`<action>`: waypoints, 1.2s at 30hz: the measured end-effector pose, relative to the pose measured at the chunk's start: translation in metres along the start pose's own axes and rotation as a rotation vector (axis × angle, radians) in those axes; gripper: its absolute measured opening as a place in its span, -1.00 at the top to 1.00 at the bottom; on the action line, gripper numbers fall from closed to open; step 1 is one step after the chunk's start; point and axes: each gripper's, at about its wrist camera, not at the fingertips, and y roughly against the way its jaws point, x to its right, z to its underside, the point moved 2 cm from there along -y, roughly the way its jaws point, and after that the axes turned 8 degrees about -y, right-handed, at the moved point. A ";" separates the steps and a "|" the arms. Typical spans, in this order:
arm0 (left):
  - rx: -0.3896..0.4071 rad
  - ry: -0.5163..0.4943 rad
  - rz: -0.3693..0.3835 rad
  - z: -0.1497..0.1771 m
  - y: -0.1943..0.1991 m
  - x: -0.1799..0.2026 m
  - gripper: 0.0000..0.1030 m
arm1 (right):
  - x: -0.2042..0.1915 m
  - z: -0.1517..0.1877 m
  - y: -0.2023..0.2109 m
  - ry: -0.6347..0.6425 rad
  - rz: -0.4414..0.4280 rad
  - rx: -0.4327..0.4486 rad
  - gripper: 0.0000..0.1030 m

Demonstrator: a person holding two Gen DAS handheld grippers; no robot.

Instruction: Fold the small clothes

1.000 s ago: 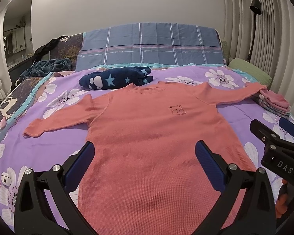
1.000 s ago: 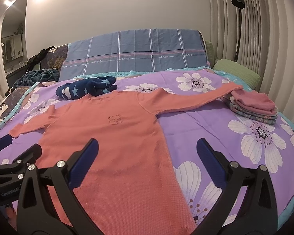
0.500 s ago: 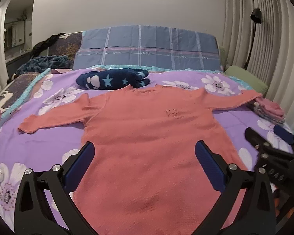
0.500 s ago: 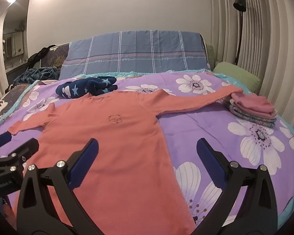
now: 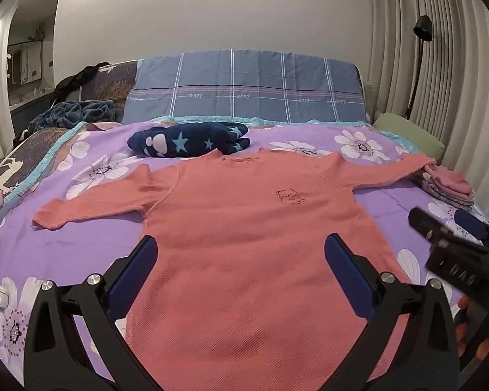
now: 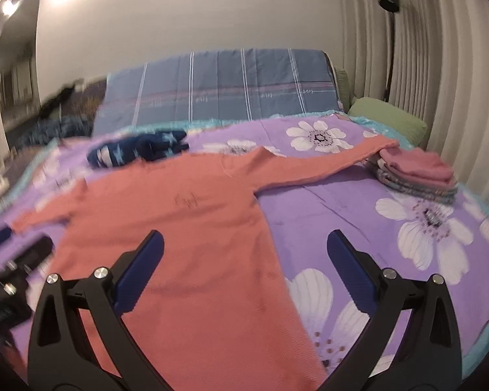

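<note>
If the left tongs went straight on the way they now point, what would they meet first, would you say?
Most likely the coral long-sleeved shirt lying flat on the bed: the open left tongs frame its body and aim towards the small bear print. Depth is unclear, so exactly where they would land is uncertain.

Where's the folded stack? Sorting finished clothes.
The folded stack lies on the bed's right side, under the coral shirt's sleeve cuff, near the green pillow.

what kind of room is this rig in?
Almost certainly a home bedroom: a bed with a purple floral bedspread and plaid pillow, a floor lamp by curtains, and a coral shirt spread flat beside a folded stack.
</note>
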 end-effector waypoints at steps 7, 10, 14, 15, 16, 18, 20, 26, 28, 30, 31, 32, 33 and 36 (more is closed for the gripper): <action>-0.006 0.014 0.009 0.002 -0.003 -0.007 -0.97 | -0.004 -0.002 0.006 0.038 0.022 0.086 -0.96; -0.021 0.013 0.029 0.004 -0.008 -0.009 -0.97 | -0.010 0.000 0.004 0.053 -0.019 0.057 -0.96; -0.021 0.010 0.034 0.005 -0.010 -0.011 -0.97 | -0.018 0.001 0.003 0.072 -0.037 0.046 -0.96; -0.019 0.015 0.036 0.005 -0.010 -0.013 -0.97 | -0.019 0.000 0.003 0.068 -0.041 0.043 -0.96; -0.018 0.019 0.036 0.005 -0.010 -0.015 -0.97 | -0.019 0.000 0.002 0.064 -0.044 0.039 -0.96; -0.018 0.029 0.038 0.005 -0.012 -0.019 -0.97 | -0.021 0.000 0.001 0.063 -0.045 0.032 -0.96; -0.019 0.034 0.039 0.006 -0.013 -0.023 -0.97 | -0.024 0.000 -0.003 0.071 -0.040 0.018 -0.96; -0.028 0.053 0.037 0.008 -0.021 -0.034 -0.97 | -0.035 0.004 -0.018 0.102 -0.020 -0.035 -0.96; -0.033 0.063 0.043 0.009 -0.024 -0.040 -0.97 | -0.041 0.006 -0.022 0.112 -0.015 -0.039 -0.96; -0.048 0.083 0.056 0.011 -0.030 -0.049 -0.97 | -0.044 0.006 -0.025 0.118 -0.018 -0.048 -0.96; -0.053 0.094 0.061 0.011 -0.031 -0.053 -0.97 | -0.046 0.006 -0.027 0.117 -0.026 -0.055 -0.96; -0.059 0.108 0.066 0.012 -0.033 -0.059 -0.97 | -0.048 0.006 -0.029 0.116 -0.035 -0.065 -0.96; -0.066 0.124 0.068 0.013 -0.036 -0.067 -0.97 | -0.049 0.006 -0.032 0.113 -0.046 -0.077 -0.96; -0.076 0.176 0.072 0.017 -0.042 -0.088 -0.97 | -0.054 0.006 -0.040 0.110 -0.066 -0.113 -0.96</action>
